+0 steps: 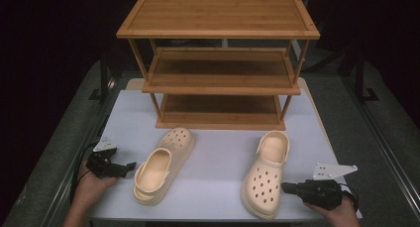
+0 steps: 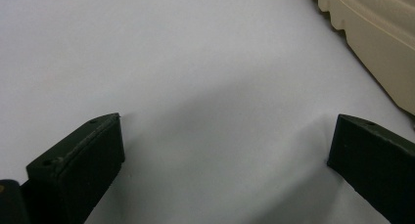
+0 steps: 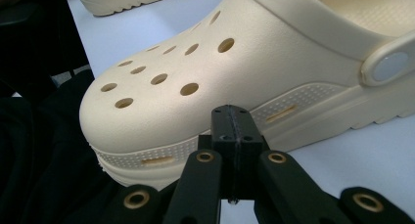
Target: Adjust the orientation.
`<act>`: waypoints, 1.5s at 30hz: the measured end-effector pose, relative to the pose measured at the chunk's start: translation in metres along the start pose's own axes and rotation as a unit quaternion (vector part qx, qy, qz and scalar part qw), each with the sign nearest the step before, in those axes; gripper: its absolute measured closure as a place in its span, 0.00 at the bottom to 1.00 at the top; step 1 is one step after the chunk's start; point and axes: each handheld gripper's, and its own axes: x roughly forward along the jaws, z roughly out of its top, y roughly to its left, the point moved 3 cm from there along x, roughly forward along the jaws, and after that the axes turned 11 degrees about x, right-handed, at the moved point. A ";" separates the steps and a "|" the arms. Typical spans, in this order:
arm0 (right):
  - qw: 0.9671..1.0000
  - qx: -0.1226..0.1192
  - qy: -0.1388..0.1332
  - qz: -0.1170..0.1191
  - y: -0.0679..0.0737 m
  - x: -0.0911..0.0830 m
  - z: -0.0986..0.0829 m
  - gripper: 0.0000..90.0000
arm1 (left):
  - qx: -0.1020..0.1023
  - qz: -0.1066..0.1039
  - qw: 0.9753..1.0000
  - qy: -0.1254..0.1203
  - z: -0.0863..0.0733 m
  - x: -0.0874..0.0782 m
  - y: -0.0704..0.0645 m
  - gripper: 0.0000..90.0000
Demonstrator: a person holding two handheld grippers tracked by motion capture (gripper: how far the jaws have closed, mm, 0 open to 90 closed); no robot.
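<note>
Two cream clogs lie on the white table in front of a bamboo shelf rack [image 1: 220, 63]. The left clog [image 1: 163, 163] has its toe toward the rack and its heel strap near me. The right clog [image 1: 265, 173] points its toe toward me. My left gripper [image 1: 130, 166] is open beside the left clog's heel, jaws wide apart over bare table [image 2: 220, 87], with the clog's sole [image 2: 372, 43] at the upper right. My right gripper [image 1: 286, 187] is shut and empty, its tip [image 3: 232, 119] close against the side of the right clog [image 3: 205, 77] near the toe.
The three-tier rack stands at the back of the white table [image 1: 218, 152], its shelves bare. Open table lies between the two clogs. Dark floor and black stand legs [image 1: 104, 78] flank the table.
</note>
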 end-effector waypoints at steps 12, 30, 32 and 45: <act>1.000 -0.017 0.011 0.008 0.008 0.015 0.010 1.00 | 0.000 0.000 1.000 0.000 0.000 0.000 0.000 0.00; 0.998 -0.051 0.022 0.018 0.022 0.054 0.035 1.00 | 0.001 0.001 1.000 0.001 0.000 0.000 0.000 0.00; 0.998 -0.055 0.022 0.018 0.024 0.059 0.039 1.00 | 0.001 0.001 1.000 0.001 0.000 0.000 0.000 0.00; 0.996 -0.087 0.020 0.031 0.040 0.093 0.066 1.00 | 0.001 0.001 1.000 0.001 0.000 0.000 0.000 0.00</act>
